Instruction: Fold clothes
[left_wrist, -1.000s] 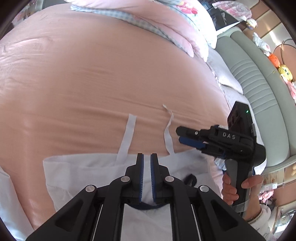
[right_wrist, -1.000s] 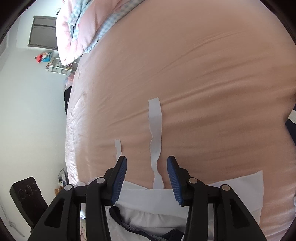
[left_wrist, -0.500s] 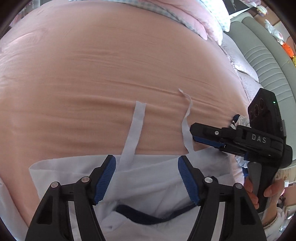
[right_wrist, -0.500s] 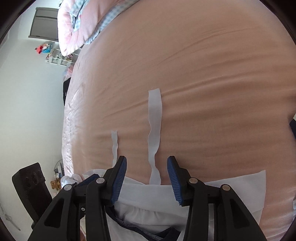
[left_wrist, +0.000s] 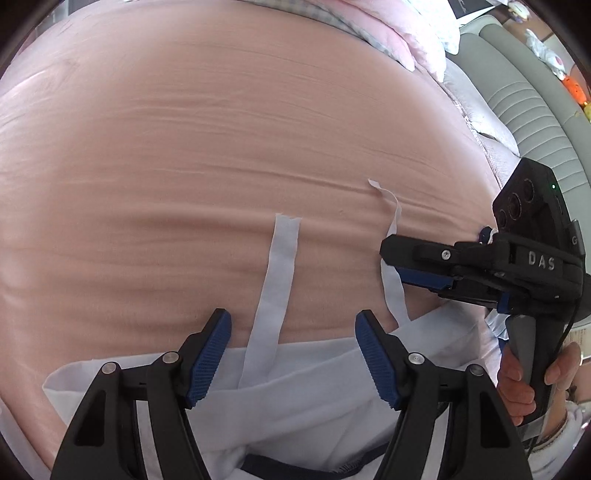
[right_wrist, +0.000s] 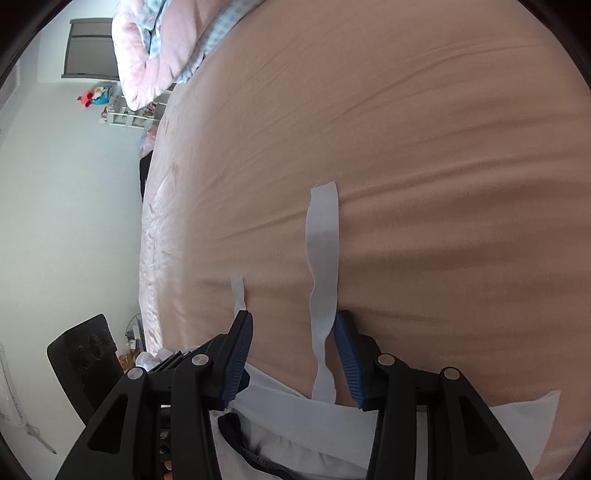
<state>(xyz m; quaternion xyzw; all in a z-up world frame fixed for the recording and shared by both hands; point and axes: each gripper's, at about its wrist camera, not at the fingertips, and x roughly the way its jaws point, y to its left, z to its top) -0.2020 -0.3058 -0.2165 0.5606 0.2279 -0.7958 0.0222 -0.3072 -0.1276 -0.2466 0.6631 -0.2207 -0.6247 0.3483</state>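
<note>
A white garment (left_wrist: 295, 398) with navy trim lies flat on the pink bed sheet (left_wrist: 221, 147), two white straps stretched out from its top edge. My left gripper (left_wrist: 295, 354) is open just above that edge, the wider left strap (left_wrist: 280, 288) running between its blue fingers without touching them. To the right, my right gripper (left_wrist: 391, 264) hovers over the thinner, twisted strap (left_wrist: 395, 218). In the right wrist view, my right gripper (right_wrist: 293, 354) is open; the strap (right_wrist: 323, 266) passes between its fingers, close beside the right pad (right_wrist: 345, 354). The other strap (right_wrist: 238, 291) shows left.
A pink and checked quilt (left_wrist: 399, 29) is heaped at the far end of the bed. A grey padded headboard (left_wrist: 524, 110) runs along the right. A hand (left_wrist: 517, 384) holds the right gripper's handle. A white wall (right_wrist: 55, 184) borders the bed's left side.
My left gripper went from shut to open and sank closer to the garment's top edge. My right gripper crept forward and down along the strap.
</note>
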